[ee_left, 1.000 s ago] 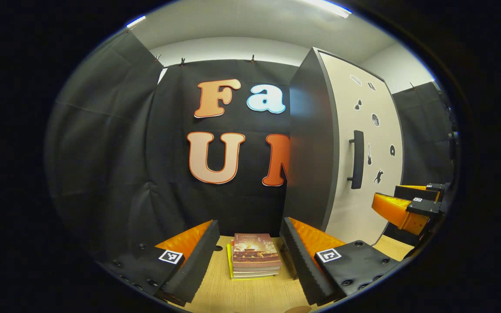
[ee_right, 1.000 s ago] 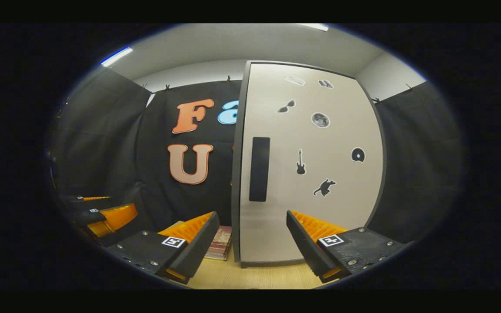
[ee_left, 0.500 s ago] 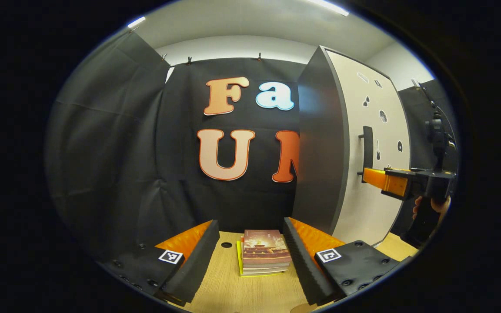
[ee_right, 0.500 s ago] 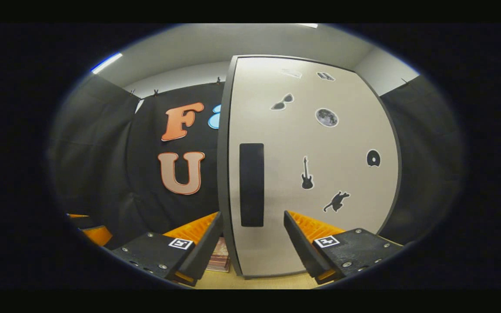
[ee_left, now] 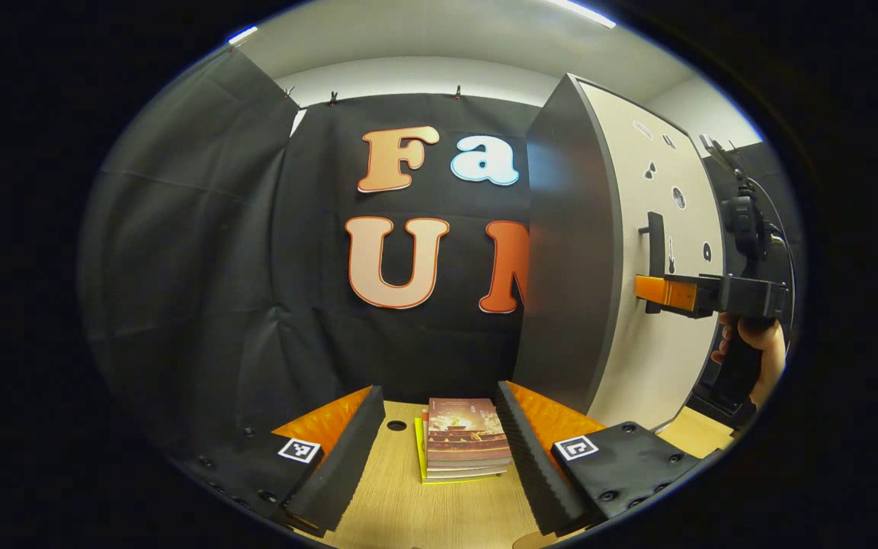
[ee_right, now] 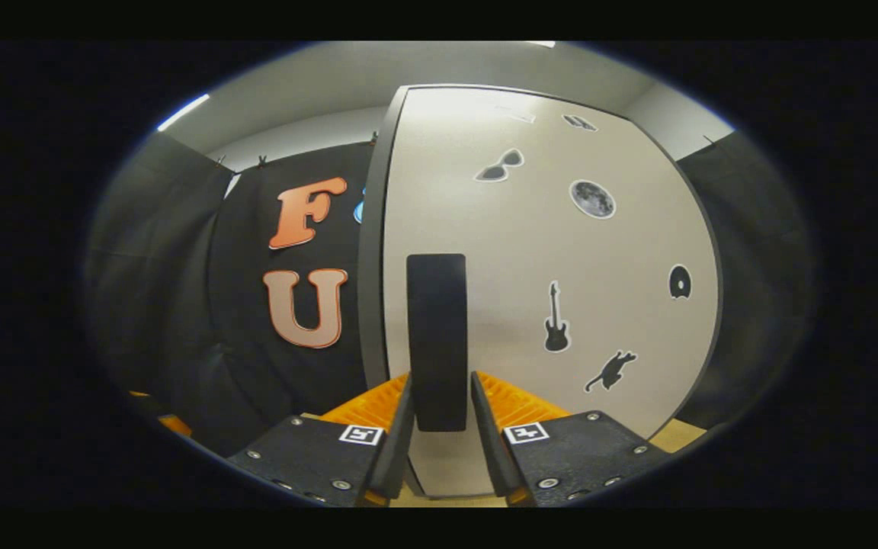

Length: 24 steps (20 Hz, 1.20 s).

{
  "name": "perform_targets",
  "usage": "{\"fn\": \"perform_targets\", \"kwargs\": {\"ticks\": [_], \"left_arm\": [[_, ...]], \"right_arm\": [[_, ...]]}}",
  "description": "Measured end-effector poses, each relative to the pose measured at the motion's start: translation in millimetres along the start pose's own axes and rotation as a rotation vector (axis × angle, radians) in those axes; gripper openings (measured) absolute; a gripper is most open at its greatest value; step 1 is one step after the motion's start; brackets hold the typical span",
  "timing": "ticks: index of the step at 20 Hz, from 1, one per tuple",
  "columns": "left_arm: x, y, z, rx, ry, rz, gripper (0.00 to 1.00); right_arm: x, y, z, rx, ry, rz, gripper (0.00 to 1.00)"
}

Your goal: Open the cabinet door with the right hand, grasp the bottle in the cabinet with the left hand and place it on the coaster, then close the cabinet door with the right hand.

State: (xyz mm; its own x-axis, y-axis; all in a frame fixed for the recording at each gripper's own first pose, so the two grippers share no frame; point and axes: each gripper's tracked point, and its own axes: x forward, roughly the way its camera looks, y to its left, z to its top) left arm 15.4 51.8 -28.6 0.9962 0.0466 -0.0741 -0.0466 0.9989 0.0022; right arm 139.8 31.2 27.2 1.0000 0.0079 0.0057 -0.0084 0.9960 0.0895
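Note:
The tall grey cabinet (ee_right: 561,252) stands with its pale, stickered door closed, so what is inside is hidden. Its black vertical handle (ee_right: 437,335) sits between the fingers of my right gripper (ee_right: 439,381), and both fingers press against the handle's lower part. In the left gripper view the right gripper (ee_left: 648,288) reaches the handle (ee_left: 656,244) from the right, held by a hand (ee_left: 755,343). My left gripper (ee_left: 439,450) hangs open low over the wooden table (ee_left: 393,503), left of the cabinet's dark side (ee_left: 568,290), with nothing between its fingers.
A small stack of books (ee_left: 466,438) lies on the table just beyond the left gripper's fingers, near the cabinet's front left corner. Black cloth walls close the booth behind and on both sides.
The right gripper moved forward to the door handle and its fingers closed in on it. The left gripper shifted only slightly.

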Motion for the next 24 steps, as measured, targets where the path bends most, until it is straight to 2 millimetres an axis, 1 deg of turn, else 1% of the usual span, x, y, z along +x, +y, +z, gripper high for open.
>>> {"fn": "perform_targets", "kwargs": {"ticks": [1,2,3,6,7,8,9,10,11,12,13,15,17,18,19,20,21,22,23,24], "left_arm": [[1,0,-1,0.0,0.001,-0.008,0.97],[3,1,-2,0.001,0.003,-0.015,0.96],[5,2,-3,0.005,0.005,-0.023,0.98],[14,3,-1,0.009,0.008,-0.056,0.96],[17,2,-1,0.01,0.007,-0.07,0.96],[20,1,1,0.014,0.003,-0.081,0.96],[22,0,3,0.019,-0.002,-0.088,0.96],[23,-1,4,0.025,-0.005,-0.091,0.97],[23,-3,5,0.031,-0.009,-0.091,0.96],[20,-6,8,0.035,-0.014,-0.091,0.96],[14,-12,10,0.037,-0.016,-0.091,0.96],[0,-23,10,0.032,-0.011,-0.09,0.96],[-19,-33,10,0.021,-0.016,-0.072,0.97],[-29,-39,10,0.017,-0.018,-0.057,0.96],[-36,-45,12,0.015,-0.02,-0.039,0.98],[-44,-52,13,0.015,-0.023,-0.022,0.94],[-53,-60,14,0.009,-0.027,-0.007,0.94],[-64,-70,14,-0.006,-0.029,0.006,0.94],[-73,-78,12,-0.018,-0.028,0.016,0.96],[-86,-88,11,-0.03,-0.027,0.029,0.96]], "right_arm": [[-1,1,1,0.001,-0.003,-0.009,0.34],[-1,-1,0,-0.001,-0.001,-0.02,0.35],[-2,-1,0,0.008,-0.001,-0.033,0.34],[-3,-1,0,0.02,0.002,-0.06,0.26],[-4,-2,1,0.022,-0.002,-0.064,0.21],[-5,-2,1,0.022,-0.004,-0.068,0.22],[-7,-3,1,0.023,-0.005,-0.073,0.19],[-9,-3,2,0.023,-0.008,-0.075,0.2],[-11,-3,2,0.023,-0.013,-0.076,0.17],[-14,-4,3,0.02,-0.021,-0.077,0.19],[-18,-5,4,0.015,-0.028,-0.075,0.19],[-31,-7,8,0.008,-0.044,-0.067,0.19],[-50,-9,14,0.008,-0.045,-0.038,0.19],[-62,-13,12,0.004,-0.044,-0.015,0.19],[-74,-18,10,0.008,-0.042,0.01,0.17],[-93,-28,8,0.012,-0.036,0.036,0.15],[-109,-35,8,0.013,-0.037,0.059,0.16],[-104,-32,10,0.012,-0.035,0.078,0.17],[-107,-33,11,0.007,-0.038,0.095,0.16],[-112,-37,11,0.006,-0.043,0.111,0.15]]}}
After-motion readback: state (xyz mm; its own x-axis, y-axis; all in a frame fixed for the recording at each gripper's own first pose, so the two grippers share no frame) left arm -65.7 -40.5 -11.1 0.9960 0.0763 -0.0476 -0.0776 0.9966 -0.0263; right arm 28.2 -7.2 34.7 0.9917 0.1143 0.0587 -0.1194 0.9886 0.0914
